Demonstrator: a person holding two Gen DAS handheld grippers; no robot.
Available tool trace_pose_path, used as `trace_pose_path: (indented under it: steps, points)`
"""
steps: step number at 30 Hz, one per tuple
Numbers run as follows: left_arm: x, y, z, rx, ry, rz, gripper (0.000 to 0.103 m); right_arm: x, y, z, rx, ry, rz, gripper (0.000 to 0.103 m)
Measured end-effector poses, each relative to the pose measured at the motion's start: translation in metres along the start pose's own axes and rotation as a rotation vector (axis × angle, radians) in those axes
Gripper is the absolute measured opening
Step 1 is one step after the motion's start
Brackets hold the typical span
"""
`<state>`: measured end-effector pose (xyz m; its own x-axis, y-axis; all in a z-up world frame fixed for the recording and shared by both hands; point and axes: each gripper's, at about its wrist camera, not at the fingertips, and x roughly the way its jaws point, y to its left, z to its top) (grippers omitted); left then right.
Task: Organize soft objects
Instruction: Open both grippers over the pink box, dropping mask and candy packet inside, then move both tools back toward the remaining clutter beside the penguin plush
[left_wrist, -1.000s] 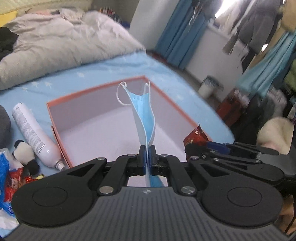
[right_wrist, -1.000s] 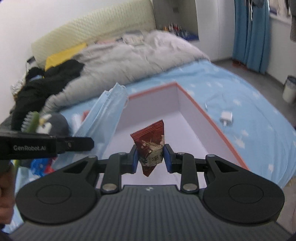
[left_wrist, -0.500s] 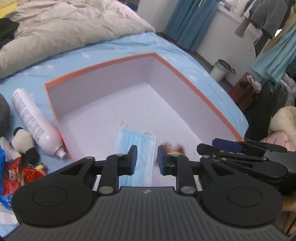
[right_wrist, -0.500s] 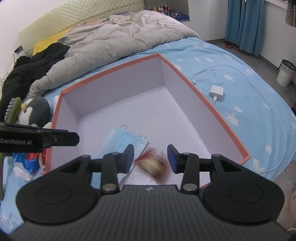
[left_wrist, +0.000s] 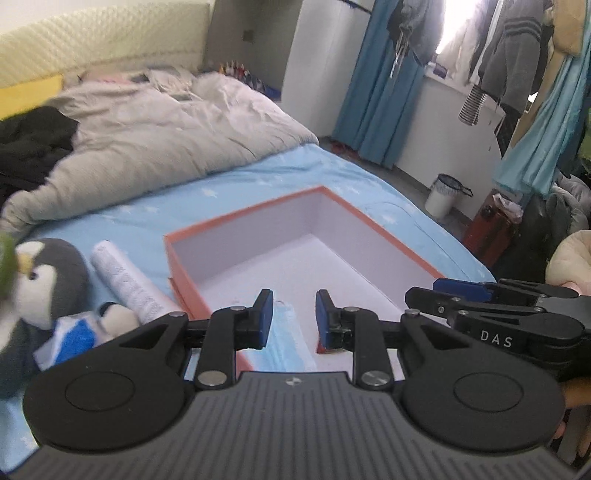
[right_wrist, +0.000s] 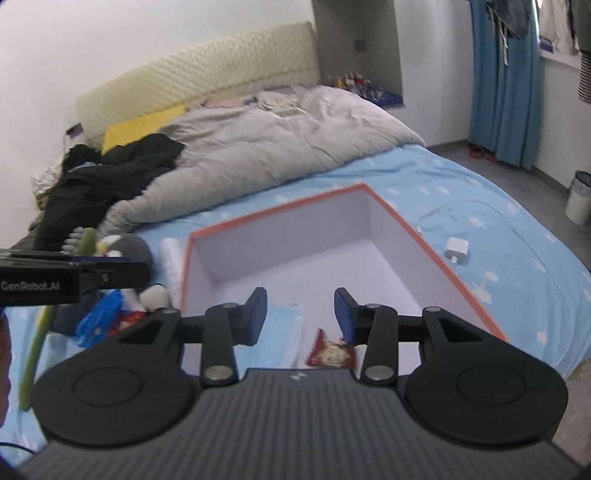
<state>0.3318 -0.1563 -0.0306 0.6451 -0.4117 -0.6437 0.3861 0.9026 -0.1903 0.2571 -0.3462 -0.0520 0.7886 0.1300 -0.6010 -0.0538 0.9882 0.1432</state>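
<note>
A light blue face mask (right_wrist: 286, 330) lies flat on the near floor of the orange-rimmed box (right_wrist: 424, 236). Beside it, to the right, lies a red snack packet (right_wrist: 330, 350). My right gripper (right_wrist: 301, 314) hangs above them, open, with nothing between its fingers. My left gripper (left_wrist: 294, 319) is open too and empty, above the mask (left_wrist: 286, 347) at the box's (left_wrist: 369, 221) near end. Each gripper shows at the edge of the other's view: the right gripper (left_wrist: 424, 291) and the left gripper (right_wrist: 140, 271).
Left of the box lie a white spray bottle (left_wrist: 129, 280), a penguin plush (left_wrist: 40, 284), a small panda plush (left_wrist: 114, 317) and blue and red packets (right_wrist: 99, 314). A white charger (right_wrist: 456, 249) with its cable lies to the right. A grey duvet (right_wrist: 277, 147) and black clothes (right_wrist: 103, 177) lie behind.
Both grippers opened. The mask left the left gripper and the snack packet left the right one; both now lie in the box. Both hands have drawn back and up.
</note>
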Motion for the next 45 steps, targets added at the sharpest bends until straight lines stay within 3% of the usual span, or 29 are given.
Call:
trace_pose_path:
  steps: [13,20,28,36,45]
  points:
    - [-0.091,0.017,-0.066,-0.015,-0.131,0.082,0.029,-0.042,0.058,-0.028,-0.070,-0.103,0.102,0.044]
    - [-0.124,0.030,-0.101,-0.087,-0.173,0.112,0.038,-0.059,0.078,-0.050,-0.086,-0.129,0.126,0.044]
    - [-0.143,0.048,-0.141,-0.164,-0.149,0.147,0.039,-0.075,0.094,-0.084,-0.075,-0.126,0.169,0.044]
    - [-0.161,0.053,-0.181,-0.237,-0.134,0.131,0.039,-0.082,0.112,-0.120,-0.084,-0.060,0.194,0.044]
    - [-0.164,0.076,-0.217,-0.320,-0.106,0.169,0.039,-0.085,0.126,-0.144,-0.106,-0.031,0.197,0.044]
